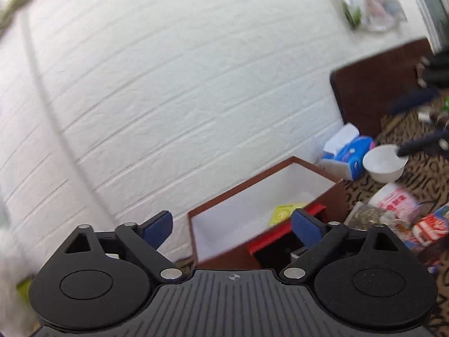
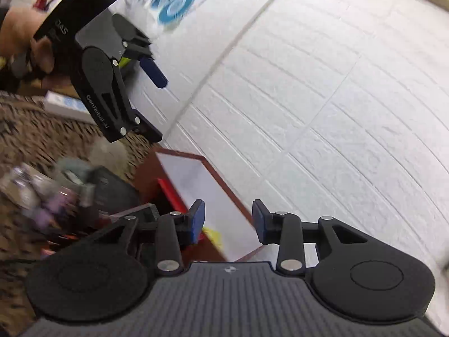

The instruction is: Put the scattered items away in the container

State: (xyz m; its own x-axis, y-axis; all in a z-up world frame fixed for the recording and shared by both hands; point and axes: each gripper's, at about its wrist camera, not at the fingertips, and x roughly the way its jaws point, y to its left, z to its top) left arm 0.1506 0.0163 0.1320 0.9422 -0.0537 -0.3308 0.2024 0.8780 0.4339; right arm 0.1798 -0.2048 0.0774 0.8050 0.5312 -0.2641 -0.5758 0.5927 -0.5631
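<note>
A brown box with white inside (image 1: 252, 196) stands against the white wall, and a yellow packet (image 1: 284, 210) lies in it. My left gripper (image 1: 231, 224) is open and empty, held above the box's near edge. In the right wrist view the same box (image 2: 196, 179) shows below, with the yellow packet (image 2: 214, 236) inside. My right gripper (image 2: 228, 221) is open and empty above the box. The left gripper (image 2: 157, 106) also shows there, open, up and to the left. Scattered snack packets (image 1: 393, 210) lie to the right of the box.
A white bowl (image 1: 384, 163) and a blue tissue pack (image 1: 348, 151) sit on the patterned cloth (image 1: 426, 174) behind the packets. A dark board (image 1: 373, 90) leans at the wall. Blurred packets (image 2: 50, 196) lie left of the box.
</note>
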